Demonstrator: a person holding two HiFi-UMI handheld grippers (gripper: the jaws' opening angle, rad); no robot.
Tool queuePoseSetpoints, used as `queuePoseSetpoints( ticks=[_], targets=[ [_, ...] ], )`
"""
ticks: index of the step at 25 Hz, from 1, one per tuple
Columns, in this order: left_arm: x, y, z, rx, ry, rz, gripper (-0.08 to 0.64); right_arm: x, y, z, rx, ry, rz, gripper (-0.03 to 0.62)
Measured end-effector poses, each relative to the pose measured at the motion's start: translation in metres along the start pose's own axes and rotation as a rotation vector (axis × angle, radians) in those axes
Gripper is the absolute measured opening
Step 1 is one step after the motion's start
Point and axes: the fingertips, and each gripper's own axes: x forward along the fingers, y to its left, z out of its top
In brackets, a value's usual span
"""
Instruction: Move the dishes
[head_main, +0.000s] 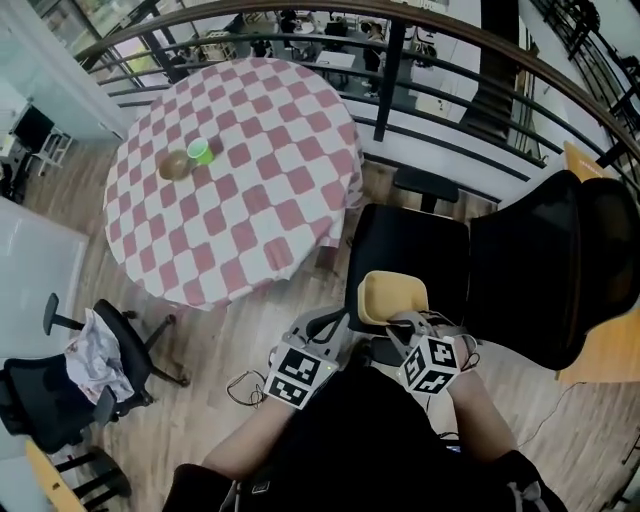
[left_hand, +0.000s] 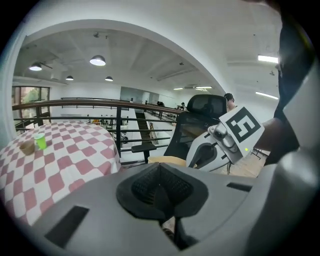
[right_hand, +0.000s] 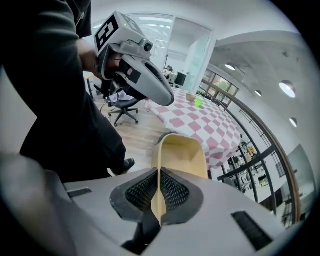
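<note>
Clamping the near rim of a pale yellow, square-ish plastic dish (right_hand: 181, 152), my right gripper (right_hand: 159, 192) has its jaws pinched nearly together, w/ only the thin dish wall between the pads. From the right gripper view the dish runs edge-on out of the jaws, hollow side facing right, the rest of it sticking out ahead. In the head view the dish is held in the air w/ its hollow facing up toward the camera, showing against the black seat of an office chair (head_main: 415, 245). My left gripper (left_hand: 160, 187) has its jaws together w/ nothing between them. It sits just beside the right one, on its left, both close in front of my body. The dish rim peeks just past the left jaws in the left gripper view, but they aren't gripping it, and I can't tell if they touch it. Further out, a round table w/ a pink-and-white checked cloth (head_main: 250, 200) stands well apart from the dish, up and left in the head view. On it are a small bright green cup (head_main: 200, 151) and a brownish round bowl (head_main: 174, 165), just beside each other toward the table's left part. Behind the table and chair runs a curved dark metal railing w/ a wood top rail (head_main: 420, 40). Floor is light wood planks (head_main: 215, 350). At lower left is a 2nd black office chair w/ a crumpled pale cloth on it (head_main: 95, 365).
</note>
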Motion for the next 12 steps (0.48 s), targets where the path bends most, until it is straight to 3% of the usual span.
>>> queuePoseSetpoints(
  ticks=[7,12],
  targets=[
    [-0.059,0.073,0.027,-0.011,-0.121,0.105,0.005,0.016,-0.008,0.071,-0.100,0.001,0.012,0.029],
    [-0.129,0.145,0.029,0.033,-0.166,0.179,0.005,0.047,-0.025,0.159,-0.167,-0.016,-0.019,0.029]
  ],
)
